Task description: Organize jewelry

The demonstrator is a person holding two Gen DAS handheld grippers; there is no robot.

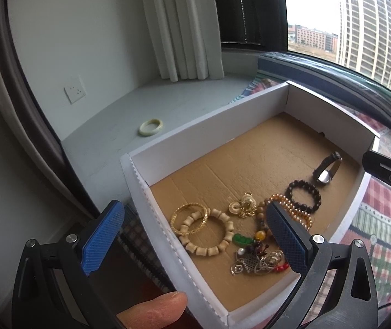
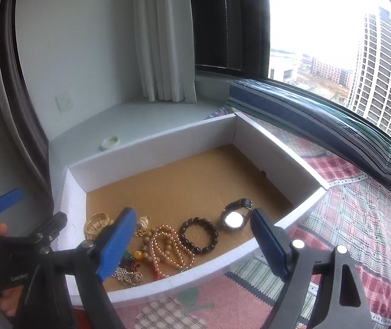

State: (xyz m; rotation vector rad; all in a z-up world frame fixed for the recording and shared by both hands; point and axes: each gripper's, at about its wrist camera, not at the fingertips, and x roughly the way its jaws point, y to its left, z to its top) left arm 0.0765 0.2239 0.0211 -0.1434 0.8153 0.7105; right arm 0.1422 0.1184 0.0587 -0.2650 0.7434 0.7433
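Observation:
A white box [image 1: 195, 126] [image 2: 151, 148] with a brown cardboard floor holds the jewelry near its front. Inside lie a gold bangle [image 1: 188, 218] [image 2: 96, 223], a wooden bead bracelet [image 1: 209, 233], a dark bead bracelet [image 1: 302, 197] [image 2: 198, 235], an orange bead strand [image 2: 168, 249], a watch [image 1: 327, 171] [image 2: 233, 218] and small charms [image 1: 258, 260]. A pale jade bangle [image 1: 151, 127] [image 2: 109, 142] lies outside on the grey sill. My left gripper [image 1: 195, 235] is open and empty over the box's near corner. My right gripper [image 2: 192, 241] is open and empty above the box's front wall.
The box sits on a plaid cloth [image 2: 360, 219] beside a grey windowsill [image 1: 129, 109]. A white curtain [image 1: 181, 27] hangs behind. A wall socket [image 1: 75, 89] is at the left. A dark padded ledge [image 2: 332, 126] runs under the window.

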